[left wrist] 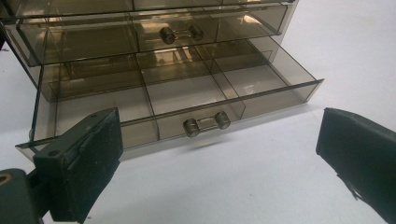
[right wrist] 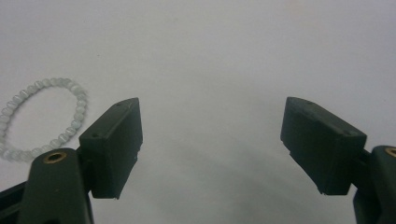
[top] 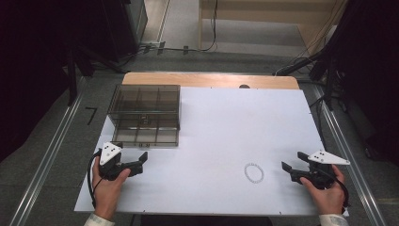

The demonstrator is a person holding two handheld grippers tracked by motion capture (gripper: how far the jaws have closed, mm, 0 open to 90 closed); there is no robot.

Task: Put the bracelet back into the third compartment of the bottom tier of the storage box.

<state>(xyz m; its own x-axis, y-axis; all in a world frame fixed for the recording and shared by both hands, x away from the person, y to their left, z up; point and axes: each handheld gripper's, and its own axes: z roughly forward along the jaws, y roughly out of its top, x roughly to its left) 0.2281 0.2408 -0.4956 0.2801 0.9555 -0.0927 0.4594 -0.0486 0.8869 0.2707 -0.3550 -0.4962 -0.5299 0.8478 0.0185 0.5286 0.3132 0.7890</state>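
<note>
A smoked see-through drawer box (top: 145, 115) stands at the table's back left. Its bottom drawer (left wrist: 187, 93) is pulled out, with a clear bar handle (left wrist: 206, 123) and empty compartments; the drawer above it (left wrist: 181, 33) is pushed in. My left gripper (top: 141, 163) is open just in front of the box, and in the left gripper view it (left wrist: 219, 154) faces the pulled-out drawer with nothing between its jaws. A pale bead bracelet (top: 245, 172) lies flat at the front right. My right gripper (top: 292, 161) is open a little to the right of it. The bracelet (right wrist: 80, 105) lies left of the jaws of that gripper (right wrist: 212, 144).
A white sheet (top: 226, 127) covers the table, with a strip of bare wood (top: 211, 80) at the far edge. Dark stands and cables are on the floor beyond the table. A hand holds each gripper near the front edge.
</note>
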